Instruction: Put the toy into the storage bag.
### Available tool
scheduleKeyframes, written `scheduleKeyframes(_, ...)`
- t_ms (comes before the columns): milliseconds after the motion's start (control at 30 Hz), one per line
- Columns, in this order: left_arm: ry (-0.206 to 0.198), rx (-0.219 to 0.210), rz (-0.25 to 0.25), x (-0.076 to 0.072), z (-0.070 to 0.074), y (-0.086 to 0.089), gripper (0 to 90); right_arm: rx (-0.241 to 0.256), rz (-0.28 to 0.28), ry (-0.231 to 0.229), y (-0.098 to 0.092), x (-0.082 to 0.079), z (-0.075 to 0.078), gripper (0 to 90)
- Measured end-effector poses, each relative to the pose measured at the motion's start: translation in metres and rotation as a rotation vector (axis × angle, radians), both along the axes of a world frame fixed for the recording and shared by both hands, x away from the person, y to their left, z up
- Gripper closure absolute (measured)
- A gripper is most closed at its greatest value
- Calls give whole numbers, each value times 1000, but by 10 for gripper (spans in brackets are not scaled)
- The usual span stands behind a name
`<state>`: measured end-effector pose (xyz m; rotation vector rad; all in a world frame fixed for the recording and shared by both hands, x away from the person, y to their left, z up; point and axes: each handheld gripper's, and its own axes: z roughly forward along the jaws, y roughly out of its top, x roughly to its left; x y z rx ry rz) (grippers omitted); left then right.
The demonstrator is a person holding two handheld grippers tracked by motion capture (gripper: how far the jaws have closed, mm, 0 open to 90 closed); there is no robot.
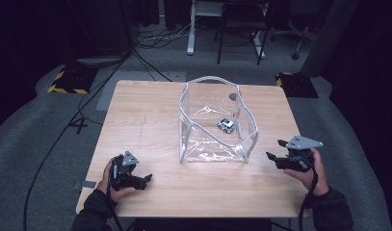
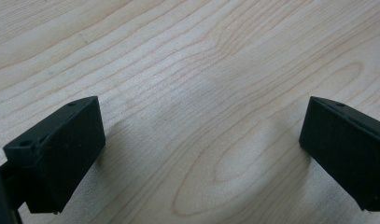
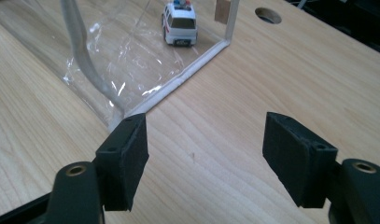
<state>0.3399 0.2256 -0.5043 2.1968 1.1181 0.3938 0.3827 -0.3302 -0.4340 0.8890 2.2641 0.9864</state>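
From the high view, I have my left gripper (image 1: 144, 180) low at the near left of the table (image 1: 150, 110), my right gripper (image 1: 275, 150) near right, the toy car (image 1: 226, 124) inside the clear bag (image 1: 215, 144) between. In the left gripper view, the jaws stand apart over bare wood. In the right gripper view, the jaws are spread, aimed at the bag's corner.

A clear bag (image 1: 216, 122) is set at the middle of the bench (image 1: 145, 120), and a toy car (image 1: 226, 124) is held inside it toward the right wall. The left gripper (image 1: 146, 179) is placed near-left of the bag, the right gripper (image 1: 275, 149) just right of it.
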Motion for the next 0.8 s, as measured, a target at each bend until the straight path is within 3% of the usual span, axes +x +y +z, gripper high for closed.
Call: scheduleKeyframes(800, 0, 1, 0, 0, 0, 0, 5, 6, -39, 95, -23, -9, -40, 321)
